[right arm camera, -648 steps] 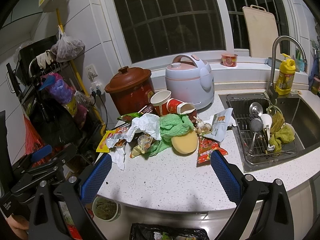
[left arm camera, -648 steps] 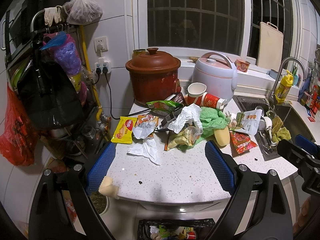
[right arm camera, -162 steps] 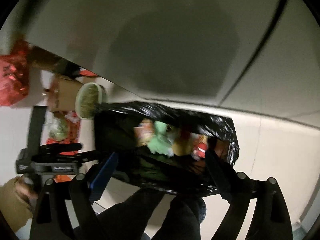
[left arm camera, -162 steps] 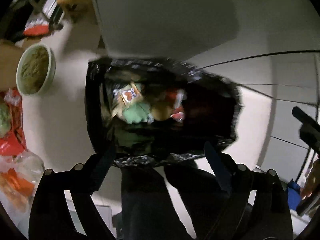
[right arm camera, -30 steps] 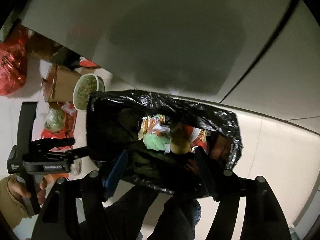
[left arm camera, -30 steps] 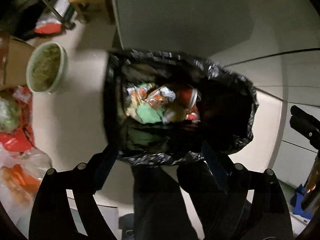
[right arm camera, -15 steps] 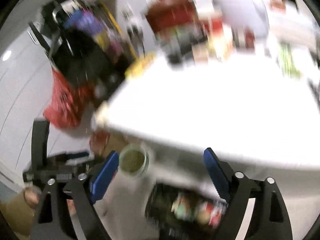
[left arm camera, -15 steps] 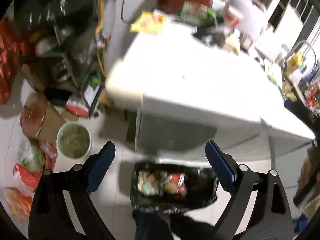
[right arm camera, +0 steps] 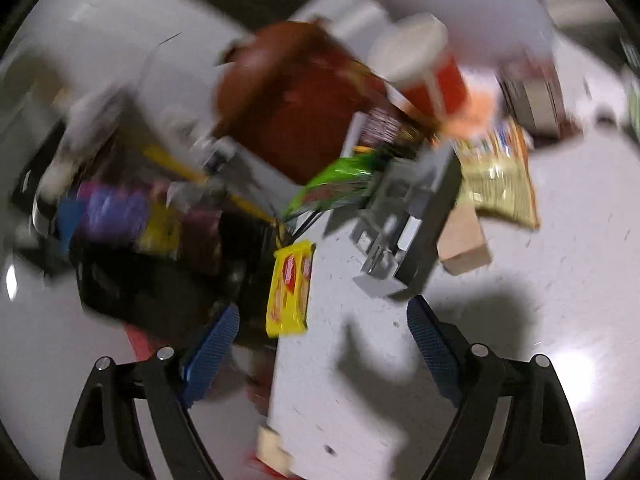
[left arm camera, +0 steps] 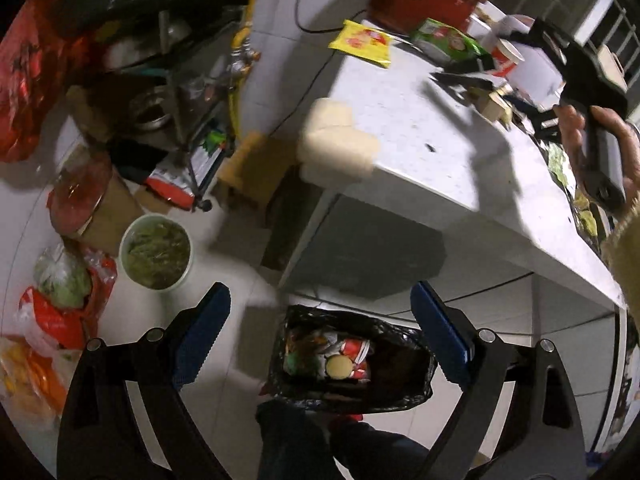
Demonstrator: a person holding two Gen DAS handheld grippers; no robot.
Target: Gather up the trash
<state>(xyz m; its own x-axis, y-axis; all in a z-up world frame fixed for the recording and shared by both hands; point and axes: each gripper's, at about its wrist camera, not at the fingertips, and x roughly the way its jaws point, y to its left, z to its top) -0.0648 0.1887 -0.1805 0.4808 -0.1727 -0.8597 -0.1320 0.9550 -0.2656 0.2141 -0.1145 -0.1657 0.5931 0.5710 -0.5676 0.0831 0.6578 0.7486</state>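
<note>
Below the desk (left arm camera: 420,148) edge, at six o'clock from my left claw (left arm camera: 320,336), the black trash bag (left arm camera: 404,392) sits on the floor holding collected wrappers. Both claws stand apart and empty; my right claw (right arm camera: 322,338), jaws just widened, faces a yellow wrapper (right arm camera: 289,288) at twelve o'clock on the desk.

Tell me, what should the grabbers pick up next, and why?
Probably the yellow wrapper. Both the left gripper and right gripper are open and empty, the wrapper lies just ahead of the right gripper at the counter edge, and the trash bag waits below.
</note>
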